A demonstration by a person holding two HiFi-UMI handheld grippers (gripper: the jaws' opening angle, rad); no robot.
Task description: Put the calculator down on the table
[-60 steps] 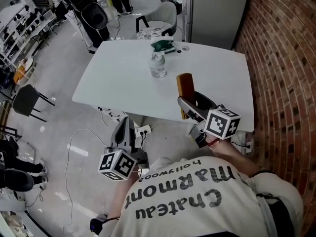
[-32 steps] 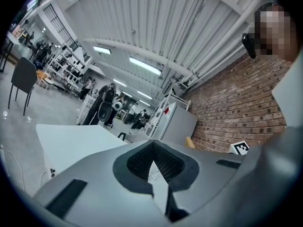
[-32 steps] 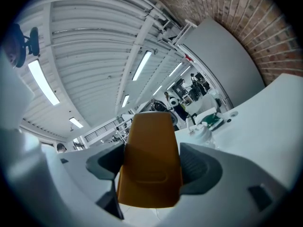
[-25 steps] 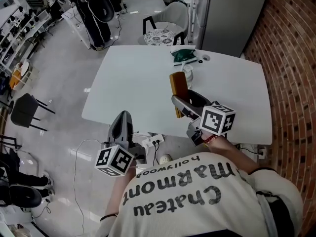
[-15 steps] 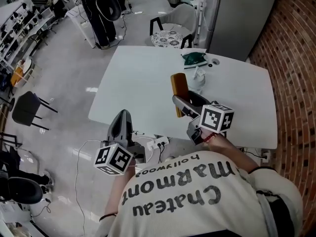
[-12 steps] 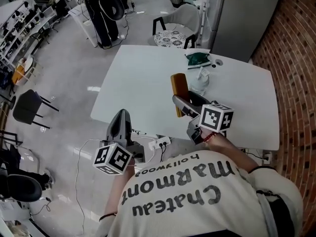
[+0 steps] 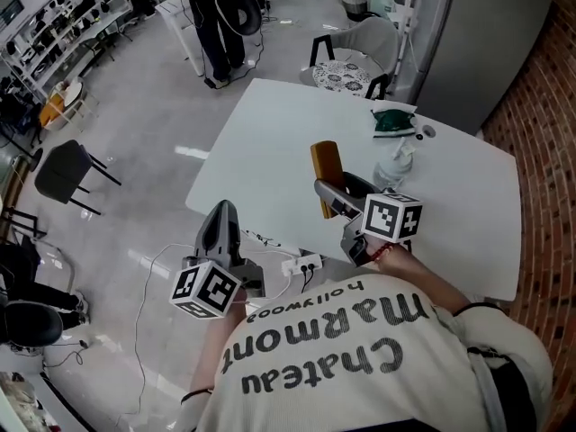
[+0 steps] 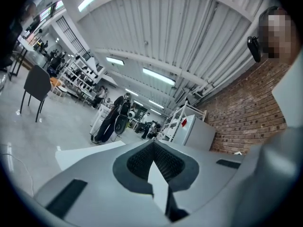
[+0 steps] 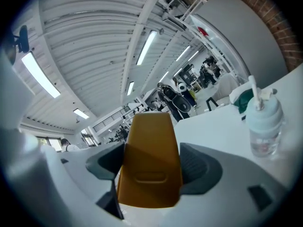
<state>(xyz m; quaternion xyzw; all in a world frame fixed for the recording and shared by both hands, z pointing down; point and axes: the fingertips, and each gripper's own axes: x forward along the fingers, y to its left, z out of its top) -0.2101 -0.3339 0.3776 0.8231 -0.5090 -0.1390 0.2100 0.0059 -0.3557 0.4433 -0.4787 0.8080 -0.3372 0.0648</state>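
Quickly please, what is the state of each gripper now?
Left gripper: shut, holding nothing.
Right gripper: shut on the calculator.

Bright, even ceiling strip lights [image 9: 147,46]; gripper views fisheye-warped, dark corners; soft shadows.

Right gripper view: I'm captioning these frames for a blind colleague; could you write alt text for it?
The right gripper is shut on an ochre calculator, its back to the camera, with a white table beyond. A clear spouted bottle stands on the table at right, a green object behind it.
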